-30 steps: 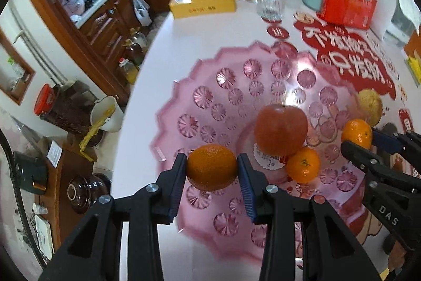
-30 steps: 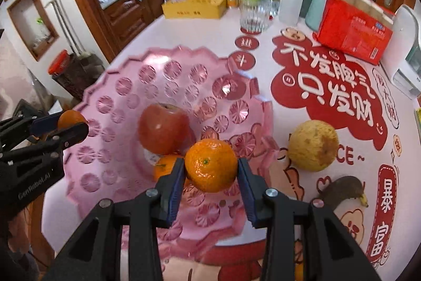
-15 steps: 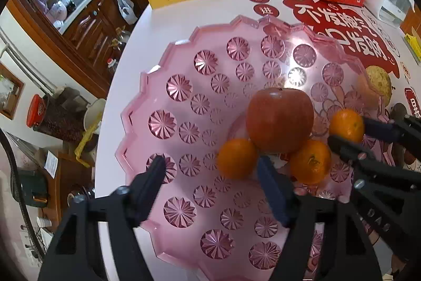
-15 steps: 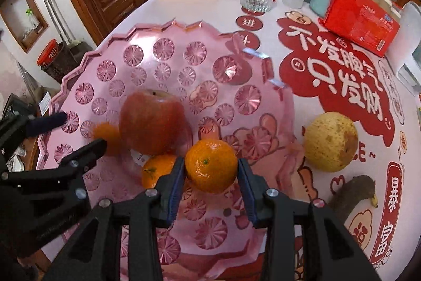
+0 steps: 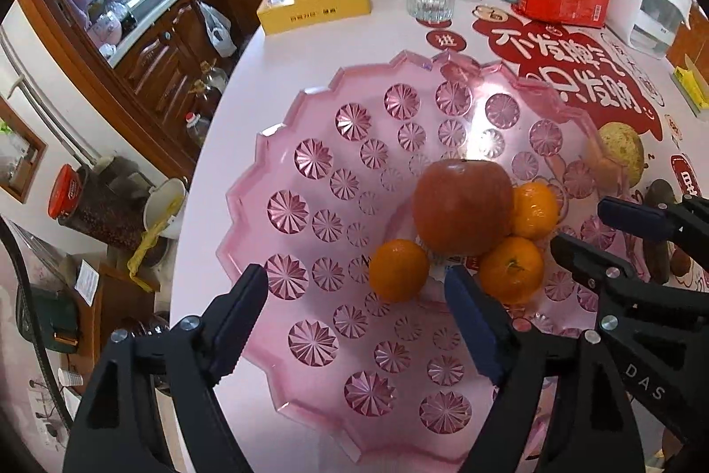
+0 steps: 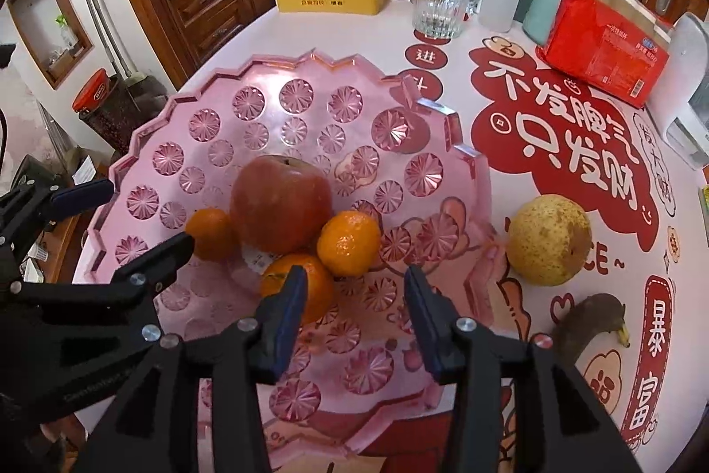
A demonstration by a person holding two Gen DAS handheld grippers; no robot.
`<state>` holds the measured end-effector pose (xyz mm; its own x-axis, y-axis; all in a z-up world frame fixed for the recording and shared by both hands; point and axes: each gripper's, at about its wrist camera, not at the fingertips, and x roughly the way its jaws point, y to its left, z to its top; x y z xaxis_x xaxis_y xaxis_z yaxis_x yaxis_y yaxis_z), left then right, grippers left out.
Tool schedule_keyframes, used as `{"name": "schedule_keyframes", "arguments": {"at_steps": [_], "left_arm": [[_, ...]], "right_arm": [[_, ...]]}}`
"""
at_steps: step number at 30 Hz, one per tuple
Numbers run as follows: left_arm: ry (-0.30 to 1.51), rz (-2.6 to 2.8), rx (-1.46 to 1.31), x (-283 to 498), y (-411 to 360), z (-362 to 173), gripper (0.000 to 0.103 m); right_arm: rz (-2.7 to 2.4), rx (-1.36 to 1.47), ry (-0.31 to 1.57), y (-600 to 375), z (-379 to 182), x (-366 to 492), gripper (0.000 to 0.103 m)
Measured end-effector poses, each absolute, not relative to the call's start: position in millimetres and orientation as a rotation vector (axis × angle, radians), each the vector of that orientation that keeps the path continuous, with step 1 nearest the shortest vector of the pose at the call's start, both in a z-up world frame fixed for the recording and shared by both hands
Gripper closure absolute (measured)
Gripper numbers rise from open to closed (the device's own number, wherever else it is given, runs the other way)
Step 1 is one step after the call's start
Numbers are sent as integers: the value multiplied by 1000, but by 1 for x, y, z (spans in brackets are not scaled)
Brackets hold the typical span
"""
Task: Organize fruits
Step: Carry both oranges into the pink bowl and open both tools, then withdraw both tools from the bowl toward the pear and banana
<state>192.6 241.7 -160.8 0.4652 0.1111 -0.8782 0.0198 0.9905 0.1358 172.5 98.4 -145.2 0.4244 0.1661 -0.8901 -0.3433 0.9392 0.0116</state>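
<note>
Pink cut-glass bowl [image 6: 283, 109] on a white table [image 5: 319, 43] with red lettering, holding one red apple [image 6: 281, 202] at centre and three oranges pressed round its near side: one at 8 o'clock of the apple [image 6: 210, 233], one at 6 o'clock [image 6: 288, 278], one at 4 o'clock [image 6: 350, 238]. Outside the bowl at 3 o'clock, a speckled yellow pear [image 6: 549, 247]; below it at 4 o'clock, a dark overripe banana [image 6: 589, 322]. Step in hand, by judgement: letting go of two oranges just set in the bowl. Best done by spreading the jaws fully before lifting, then drawing each tool straight back along its own line, so that no pad drags an orange or nudges the apple; the fruit sits in a shallow dish and looks free to roll. Left gripper [image 5: 354, 295]: jaws just opened wide, empty, left pad well clear, right pad just beside the 8 o'clock orange, touching or not cannot be told. Right gripper [image 6: 354, 295]: jaws just opened a little, released, nothing between the pads [image 6: 288, 313]; the 4 o'clock orange lies just beyond the tips, the 6 o'clock orange partly behind the left pad. Pear and banana likely next for the bowl.
</note>
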Motion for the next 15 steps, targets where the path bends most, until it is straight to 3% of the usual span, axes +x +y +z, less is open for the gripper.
{"name": "schedule_keyframes", "arguments": {"at_steps": [15], "left_arm": [[1014, 19, 136, 163, 227, -130, 22]], "right_arm": [[315, -152, 1038, 80, -123, 150, 57]]}}
